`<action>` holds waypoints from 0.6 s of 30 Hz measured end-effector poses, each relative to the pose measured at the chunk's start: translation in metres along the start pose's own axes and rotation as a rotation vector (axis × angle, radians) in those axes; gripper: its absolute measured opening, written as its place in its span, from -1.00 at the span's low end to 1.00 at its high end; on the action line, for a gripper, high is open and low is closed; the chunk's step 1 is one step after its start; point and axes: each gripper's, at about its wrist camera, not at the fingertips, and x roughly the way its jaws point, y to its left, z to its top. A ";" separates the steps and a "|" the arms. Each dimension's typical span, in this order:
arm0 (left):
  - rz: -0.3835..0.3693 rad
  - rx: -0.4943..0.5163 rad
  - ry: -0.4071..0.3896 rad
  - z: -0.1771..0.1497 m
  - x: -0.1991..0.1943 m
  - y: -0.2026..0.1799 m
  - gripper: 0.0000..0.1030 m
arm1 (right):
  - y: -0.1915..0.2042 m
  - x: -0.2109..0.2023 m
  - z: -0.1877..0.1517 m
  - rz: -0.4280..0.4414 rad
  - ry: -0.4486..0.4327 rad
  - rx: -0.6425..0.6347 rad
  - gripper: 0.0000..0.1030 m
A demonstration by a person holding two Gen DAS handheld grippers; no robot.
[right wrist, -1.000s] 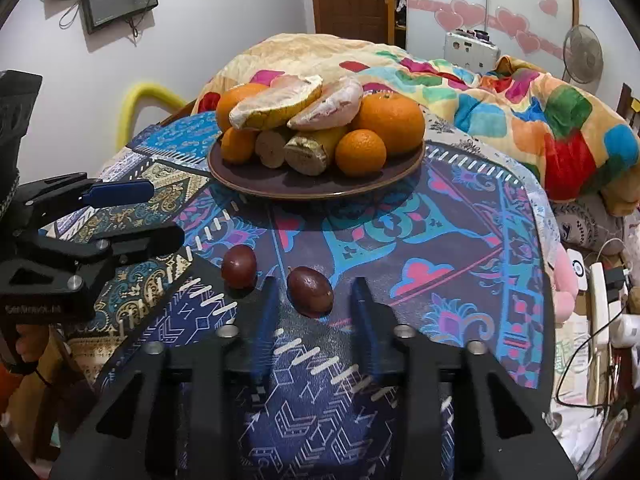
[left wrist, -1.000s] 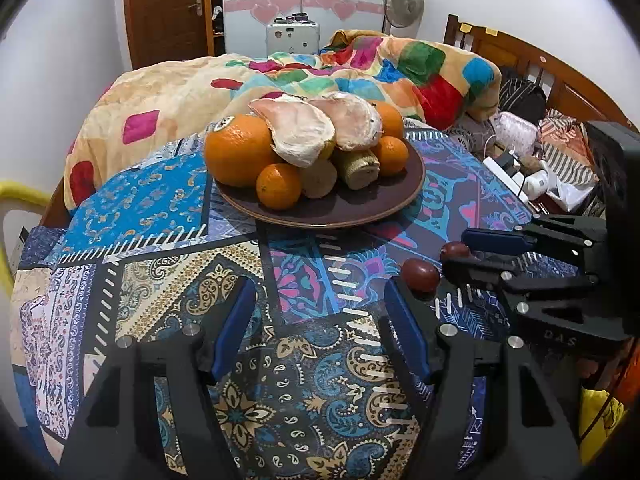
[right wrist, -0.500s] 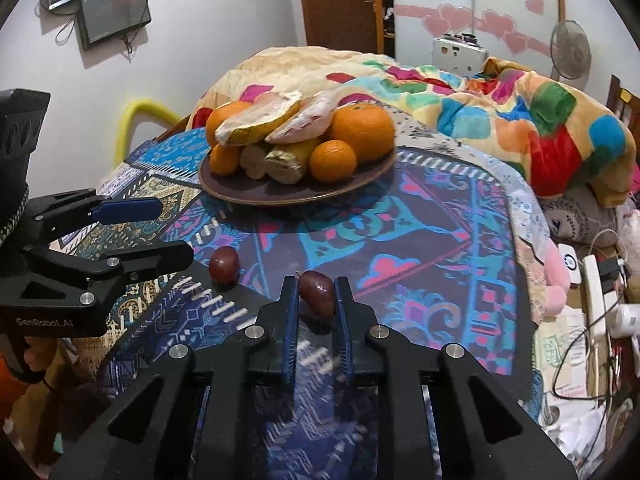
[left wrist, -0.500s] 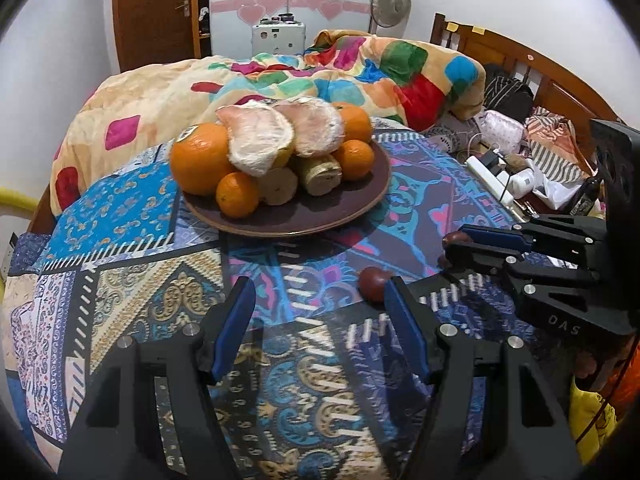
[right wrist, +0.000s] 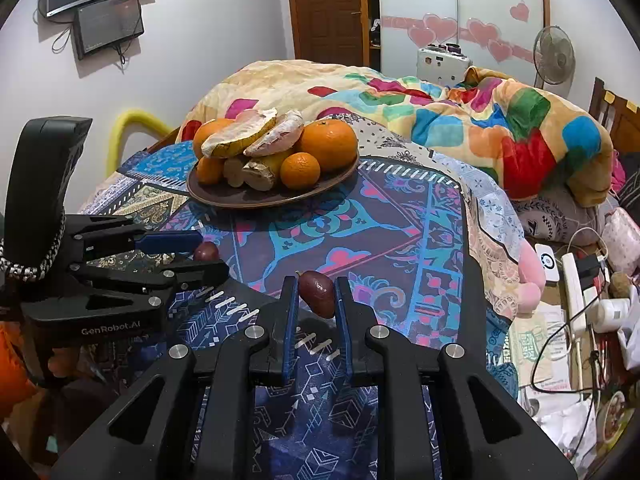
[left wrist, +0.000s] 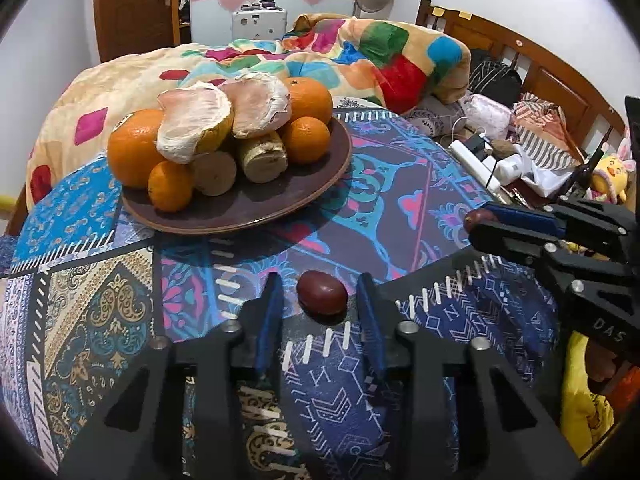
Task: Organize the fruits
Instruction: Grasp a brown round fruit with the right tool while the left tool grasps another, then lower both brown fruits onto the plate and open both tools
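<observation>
Grippers at the pick-up stage. Left gripper point(left wrist: 320, 308) stood parted around one dark red fruit point(left wrist: 322, 297) resting on the patterned cloth point(left wrist: 100, 312), pads not yet touching; it should close squarely across the fruit's middle. Right gripper point(right wrist: 316, 300) was clenched on a second dark red fruit point(right wrist: 317, 293), lifted. Plate point(right wrist: 256, 199) lay well apart ahead, its near rim bare, with open cloth between.

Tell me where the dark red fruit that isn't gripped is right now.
In the left wrist view, the loose dark red fruit lies on the patterned cloth, between the open left gripper fingers, nearer than the brown plate.
</observation>
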 end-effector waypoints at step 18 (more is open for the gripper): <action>0.055 -0.036 -0.061 0.013 -0.025 0.033 -0.54 | 0.011 0.012 0.026 0.036 -0.038 0.005 -0.68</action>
